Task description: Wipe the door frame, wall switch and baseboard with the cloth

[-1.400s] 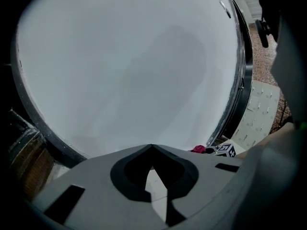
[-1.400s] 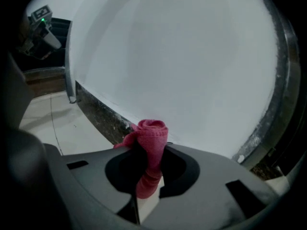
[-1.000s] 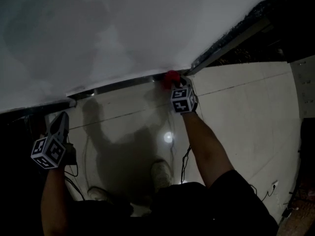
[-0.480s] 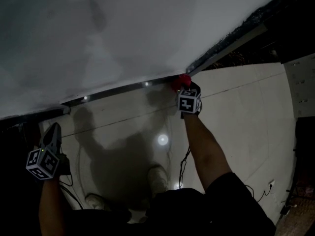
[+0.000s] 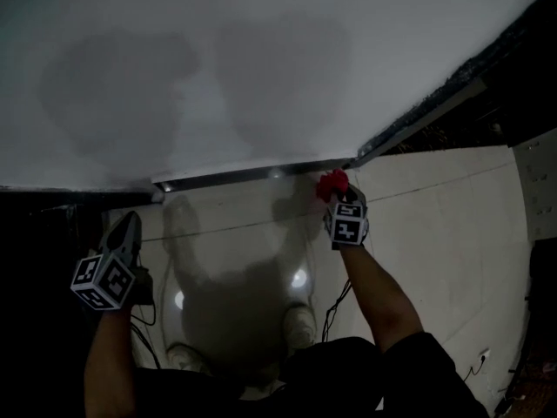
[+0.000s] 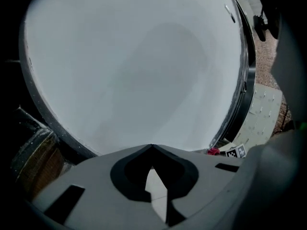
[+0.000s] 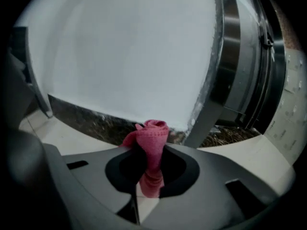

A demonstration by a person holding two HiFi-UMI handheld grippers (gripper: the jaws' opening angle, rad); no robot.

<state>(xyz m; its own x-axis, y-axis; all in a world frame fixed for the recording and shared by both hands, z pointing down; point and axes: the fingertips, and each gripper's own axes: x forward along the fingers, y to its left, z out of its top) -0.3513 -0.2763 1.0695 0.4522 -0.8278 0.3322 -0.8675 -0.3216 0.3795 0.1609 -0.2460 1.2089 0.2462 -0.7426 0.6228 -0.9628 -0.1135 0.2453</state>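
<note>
Shifted right along the baseboard [image 5: 235,176], the right gripper [image 7: 152,153] clamps the cloth [image 7: 153,137]; the left gripper [image 6: 151,147] idles closed, empty; wiping looks unfinished.

A pale wall [image 5: 261,24] fills the upper view, with two soft shadows [image 5: 113,85] on it. Below, a glossy tiled floor [image 5: 435,225] mirrors small lights [image 5: 298,279]. Two shoes [image 5: 300,325] stand there, with a dark cable [image 5: 333,301] trailing beside the right one.

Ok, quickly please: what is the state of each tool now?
Left tool: closed, empty.
Right tool: closed on the cloth.
</note>
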